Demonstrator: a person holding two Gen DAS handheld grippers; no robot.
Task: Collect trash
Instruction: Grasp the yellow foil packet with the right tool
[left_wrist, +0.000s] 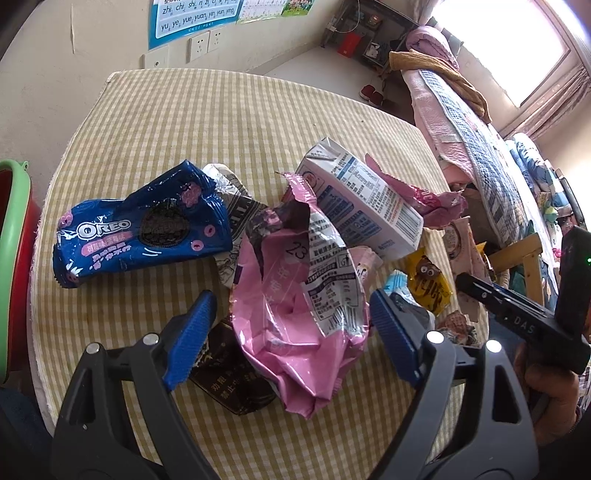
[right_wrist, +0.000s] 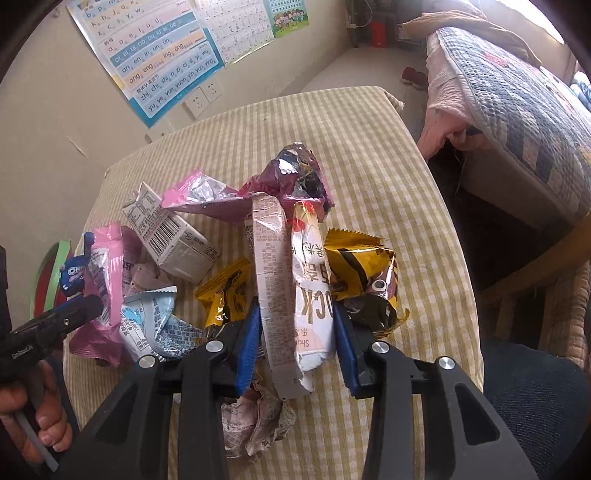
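The table (left_wrist: 147, 122) had a yellow checked cloth on it, and the trash sat in one heap toward its near edge, with the far half bare. A green-rimmed bin (left_wrist: 11, 236) poked in past the left edge.

Biggest piece was the crumpled pink bag (left_wrist: 295, 314), lying near the front edge with its torn mouth up. The left gripper (left_wrist: 291, 325) sat over it with its jaws spread wide, one blue finger (left_wrist: 192, 332) on each side of the bag, and neither looked like it was pressing in.

Next was the white carton (left_wrist: 362, 199), tipped on its side behind the pink bag, partly resting on other wrappers. The blue Oreo wrapper (left_wrist: 144, 229) lay toward the left edge, just beside the pile.

On the right side of the heap, the right gripper (right_wrist: 295, 343) was pinching a long pink-and-white wrapper (right_wrist: 288, 295), both blue pads pressed against its sides. That wrapper stuck up and away toward the far edge.

Smaller stuff: a yellow wrapper (right_wrist: 362, 266) just right of the pinched one, a light blue wrapper (right_wrist: 155, 325) to its left, and a wadded paper scrap (right_wrist: 255, 417) at the near edge under the right gripper.
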